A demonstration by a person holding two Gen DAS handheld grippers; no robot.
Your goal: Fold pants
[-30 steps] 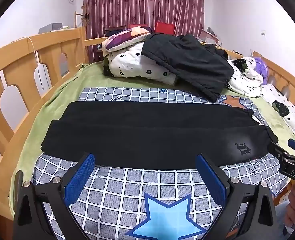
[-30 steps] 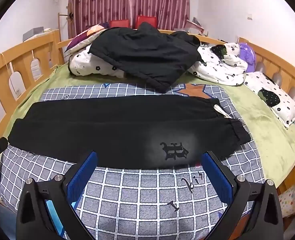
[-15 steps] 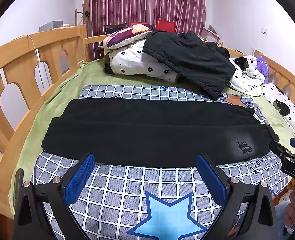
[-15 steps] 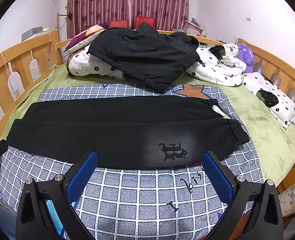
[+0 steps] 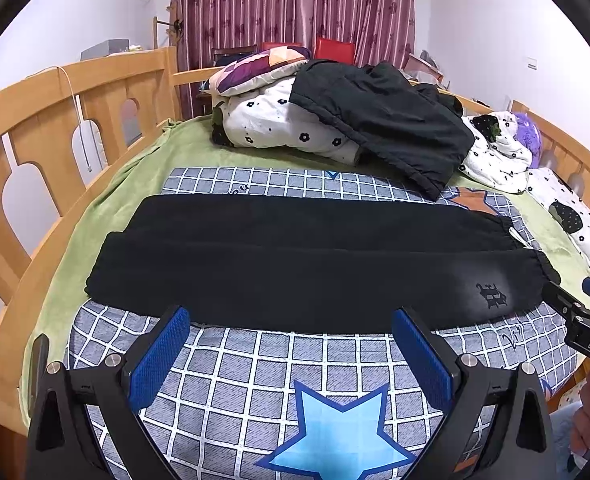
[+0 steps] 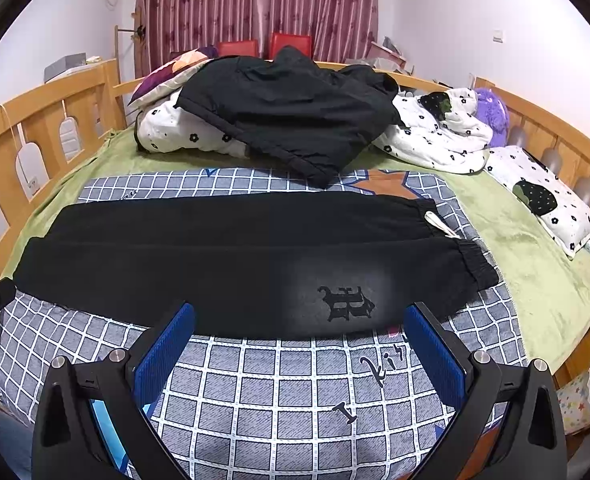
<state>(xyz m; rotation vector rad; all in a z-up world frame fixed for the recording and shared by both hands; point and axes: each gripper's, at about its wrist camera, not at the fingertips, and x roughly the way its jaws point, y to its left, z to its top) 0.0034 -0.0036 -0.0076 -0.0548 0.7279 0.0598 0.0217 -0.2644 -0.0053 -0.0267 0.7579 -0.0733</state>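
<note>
**Both grippers spread above the near edge of the pants**

At 6 o'clock in each wrist view, the left gripper (image 5: 291, 340) and right gripper (image 6: 299, 336) hang with jaws spread wide, empty, over the checked blanket (image 5: 255, 364). Just beyond, toward 12 o'clock, the black pants (image 6: 223, 264) lie flat across the blanket, legs side by side, waistband at 3 o'clock. Farther back, a black jacket (image 6: 291, 108) drapes over the floral bedding (image 5: 279, 128).

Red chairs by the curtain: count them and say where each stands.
2. One red chair back shows left of the black jacket's peak, the other just right of it, both before the curtain. The bedding pile could hide more.
</note>
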